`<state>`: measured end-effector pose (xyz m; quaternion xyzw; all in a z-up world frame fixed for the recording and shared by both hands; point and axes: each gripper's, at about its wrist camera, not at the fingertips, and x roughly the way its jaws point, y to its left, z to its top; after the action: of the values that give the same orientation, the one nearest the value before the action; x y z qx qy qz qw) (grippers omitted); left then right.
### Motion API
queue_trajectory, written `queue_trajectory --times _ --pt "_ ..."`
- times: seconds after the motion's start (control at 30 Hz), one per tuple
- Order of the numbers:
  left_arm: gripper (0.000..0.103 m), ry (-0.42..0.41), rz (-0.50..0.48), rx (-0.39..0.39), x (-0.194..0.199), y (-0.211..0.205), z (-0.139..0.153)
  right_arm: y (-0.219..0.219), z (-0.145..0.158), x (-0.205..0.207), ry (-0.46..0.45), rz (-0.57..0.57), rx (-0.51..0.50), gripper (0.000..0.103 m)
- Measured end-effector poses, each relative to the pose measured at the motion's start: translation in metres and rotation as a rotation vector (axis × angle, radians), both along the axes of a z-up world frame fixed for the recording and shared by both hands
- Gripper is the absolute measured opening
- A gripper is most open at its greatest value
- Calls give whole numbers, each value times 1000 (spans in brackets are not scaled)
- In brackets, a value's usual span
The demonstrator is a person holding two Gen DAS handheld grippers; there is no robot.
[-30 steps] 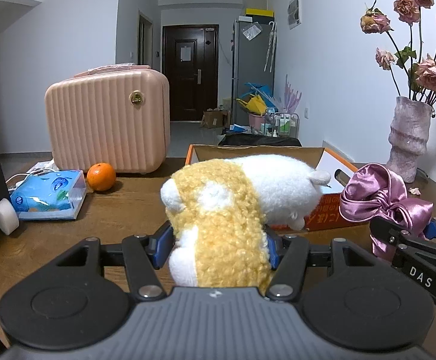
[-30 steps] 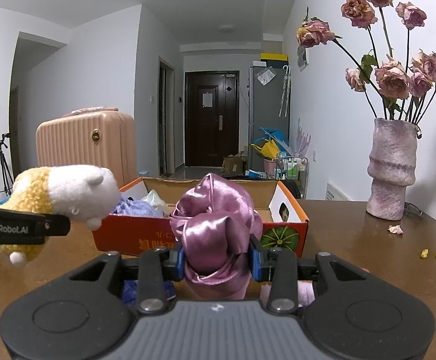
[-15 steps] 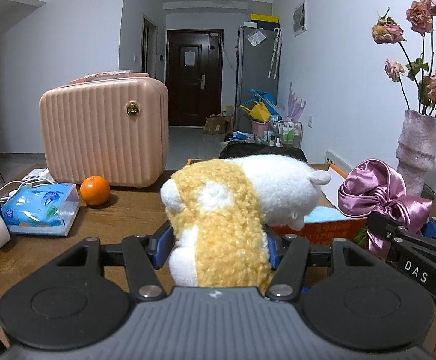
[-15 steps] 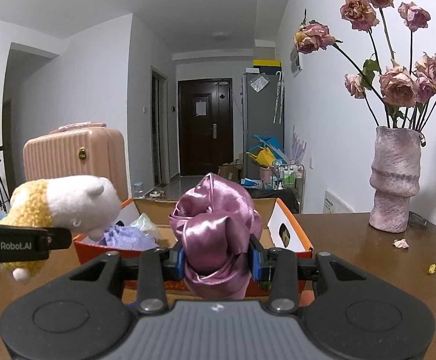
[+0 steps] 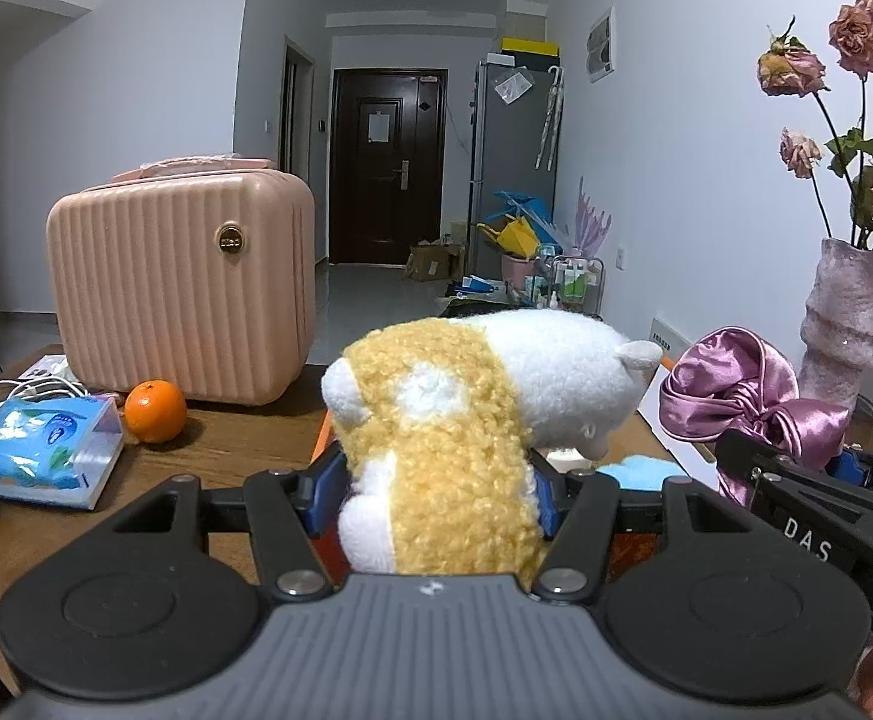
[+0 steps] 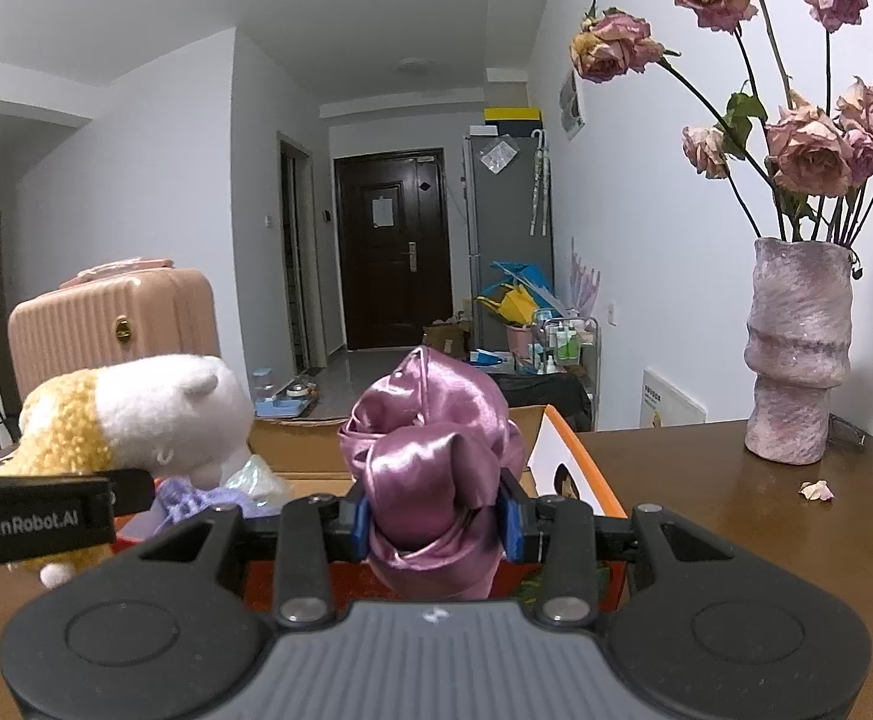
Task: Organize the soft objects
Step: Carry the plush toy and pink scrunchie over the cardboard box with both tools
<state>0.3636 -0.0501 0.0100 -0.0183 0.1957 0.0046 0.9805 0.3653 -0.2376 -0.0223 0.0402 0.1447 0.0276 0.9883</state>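
Observation:
My left gripper [image 5: 430, 495] is shut on a yellow-and-white plush toy [image 5: 472, 420], its blue pads pressed into the yellow body. The toy's white head points right, above the orange cardboard box [image 6: 568, 468]. My right gripper [image 6: 436, 519] is shut on a bunched pink satin scrunchie [image 6: 436, 480], held over the box's near wall. In the left wrist view the scrunchie [image 5: 748, 402] and the right gripper's black finger show at right. In the right wrist view the plush toy [image 6: 136, 414] hangs at left. Purple and pale soft items [image 6: 196, 498] lie inside the box.
On the wooden table [image 5: 244, 438] stand a pink hard case [image 5: 184, 294], an orange [image 5: 155, 411] and a blue tissue pack [image 5: 40, 456] at left. A pink vase with dried roses [image 6: 796, 354] stands at right, with fallen petals [image 6: 817, 489] near it.
Both grippers have moved forward toward the box with their loads. The box now sits lower and closer in both views, mostly hidden behind the toy and scrunchie. Neither grip has altered.

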Motion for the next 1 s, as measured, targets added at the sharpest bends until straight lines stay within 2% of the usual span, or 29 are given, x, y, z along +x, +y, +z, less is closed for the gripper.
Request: queue_trajectory --times 1.0 --pt "60 36 47 -3 84 -17 -11 -3 -2 88 89 -38 21 38"
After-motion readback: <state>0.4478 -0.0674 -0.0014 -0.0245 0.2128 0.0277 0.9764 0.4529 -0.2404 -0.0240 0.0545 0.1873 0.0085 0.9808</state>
